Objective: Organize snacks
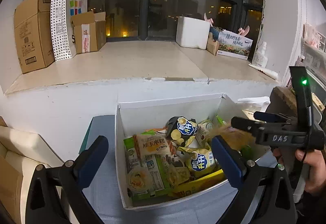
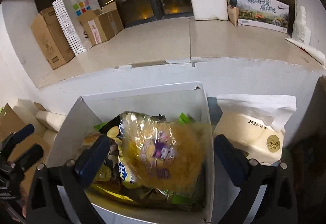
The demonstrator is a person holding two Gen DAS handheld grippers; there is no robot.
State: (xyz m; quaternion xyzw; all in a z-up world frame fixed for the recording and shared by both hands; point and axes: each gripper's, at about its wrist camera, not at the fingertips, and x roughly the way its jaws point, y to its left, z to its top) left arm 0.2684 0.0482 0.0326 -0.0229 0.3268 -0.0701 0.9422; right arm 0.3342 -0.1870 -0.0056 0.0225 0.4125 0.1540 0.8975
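Observation:
A white open box point(image 1: 163, 109) holds several snack packs: a rice-cake pack point(image 1: 151, 145), chip bags point(image 1: 200, 162) and a jelly cup point(image 1: 136, 180). My left gripper point(image 1: 161, 158) is open above the box's near half and holds nothing. My right gripper point(image 2: 163, 156) is open over the same box point(image 2: 142, 97). A blurred clear bag of yellow snacks point(image 2: 163, 150) lies between its fingers, apart from both pads, on top of the other packs. The right gripper also shows in the left wrist view point(image 1: 250, 122), with the blurred bag point(image 1: 230, 136) below its fingers.
A white paper bag with a gold sticker point(image 2: 254, 132) stands right of the box. A raised window ledge point(image 1: 142, 60) behind carries cardboard boxes point(image 1: 32, 32), a dotted shopping bag point(image 1: 63, 20), a foam box point(image 1: 192, 32) and a printed carton point(image 1: 234, 44).

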